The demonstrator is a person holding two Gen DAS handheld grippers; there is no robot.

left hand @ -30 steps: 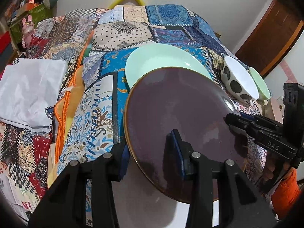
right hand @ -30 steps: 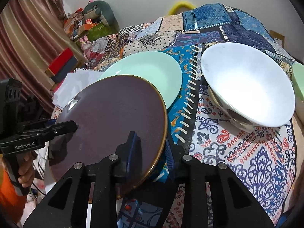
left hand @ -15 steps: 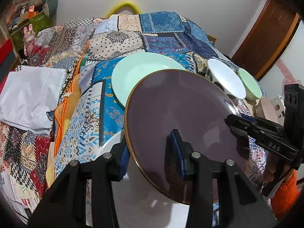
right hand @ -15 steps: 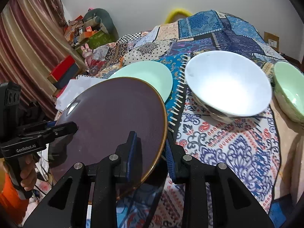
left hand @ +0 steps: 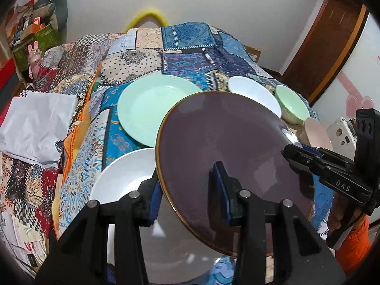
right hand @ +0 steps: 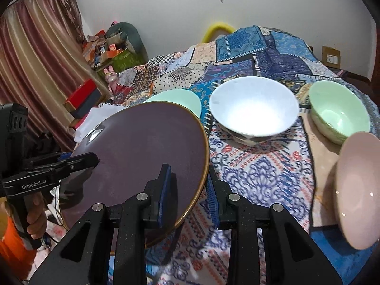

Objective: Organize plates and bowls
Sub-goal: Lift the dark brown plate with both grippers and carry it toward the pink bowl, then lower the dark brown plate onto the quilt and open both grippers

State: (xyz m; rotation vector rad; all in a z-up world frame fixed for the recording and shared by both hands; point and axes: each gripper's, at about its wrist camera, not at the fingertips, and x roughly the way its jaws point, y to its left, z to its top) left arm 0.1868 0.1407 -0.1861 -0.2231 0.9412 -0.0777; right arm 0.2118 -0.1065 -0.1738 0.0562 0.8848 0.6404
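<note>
Both grippers hold one dark purple plate [left hand: 228, 147] with a gold rim, lifted above the patchwork-covered table. My left gripper [left hand: 190, 194] is shut on its left edge, my right gripper [right hand: 187, 185] on its right edge; the plate also shows in the right wrist view [right hand: 142, 147]. A white plate [left hand: 118, 182] lies below it. A mint plate [left hand: 147, 104] lies behind. A white bowl [right hand: 254, 109], a green bowl [right hand: 339, 111] and a pink bowl [right hand: 358, 192] stand to the right.
A white folded cloth [left hand: 35, 123] lies at the table's left edge. Boxes and a pink rabbit toy [left hand: 34, 57] sit beyond the far left. A wooden door [left hand: 332, 42] is at the right. The patchwork cloth [left hand: 185, 42] covers the far half of the table.
Both grippers have lifted the purple plate up and back toward me. The white plate beneath it has come into view, and the green and pink bowls now show.
</note>
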